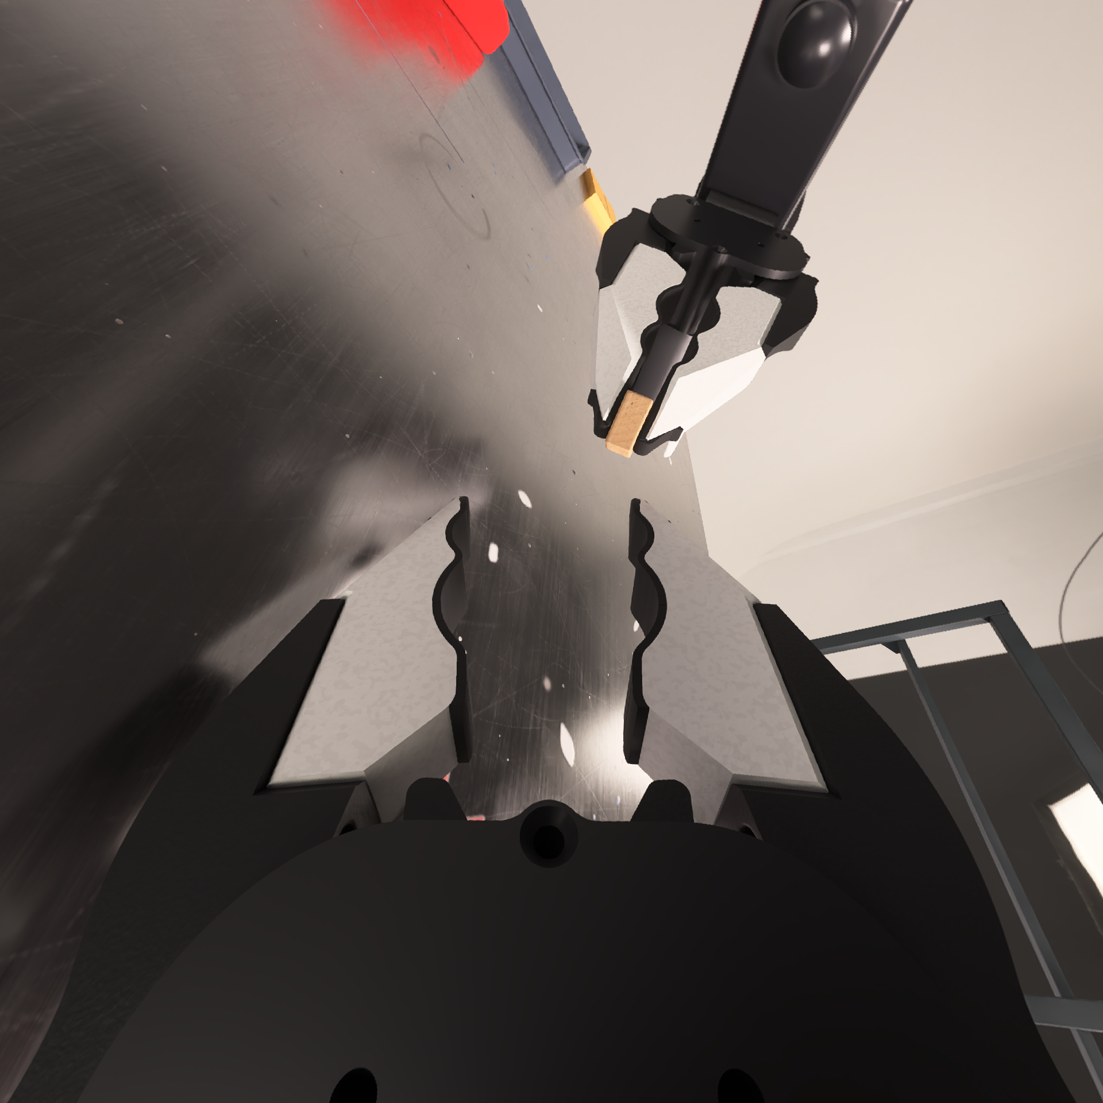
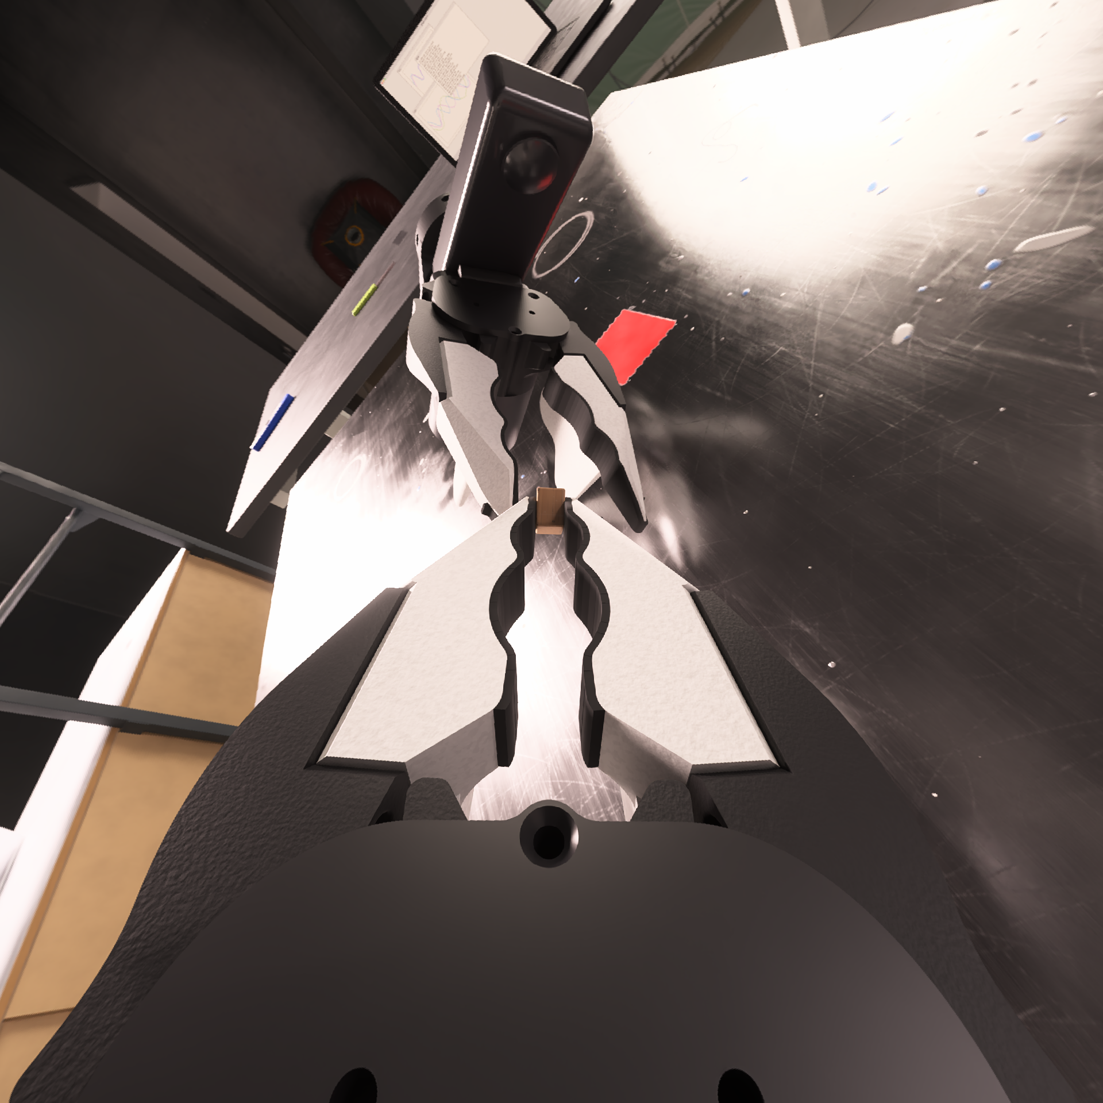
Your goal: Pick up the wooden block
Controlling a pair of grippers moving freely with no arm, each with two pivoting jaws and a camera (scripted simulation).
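The wooden block (image 2: 549, 510) is a small tan piece pinched between the tips of my right gripper (image 2: 550, 512), which is shut on it. In the left wrist view the right gripper (image 1: 624, 438) hangs ahead and to the right, over the edge of the scratched metal table (image 1: 298, 298), with the block (image 1: 627, 421) sticking out of its tips. My left gripper (image 1: 549, 507) is open and empty, its tips a short way from the block. In the right wrist view its fingers (image 2: 471, 441) show spread just beyond the block. I cannot tell whether the block touches the table.
A red flat object (image 1: 430, 36) (image 2: 635, 346) lies on the table farther off. A blue-grey bar (image 1: 537, 101) and an orange piece (image 1: 597, 197) sit at the table's edge. A cardboard box (image 2: 179, 656), a white board (image 2: 334, 370) and a screen (image 2: 465, 65) are beside the table.
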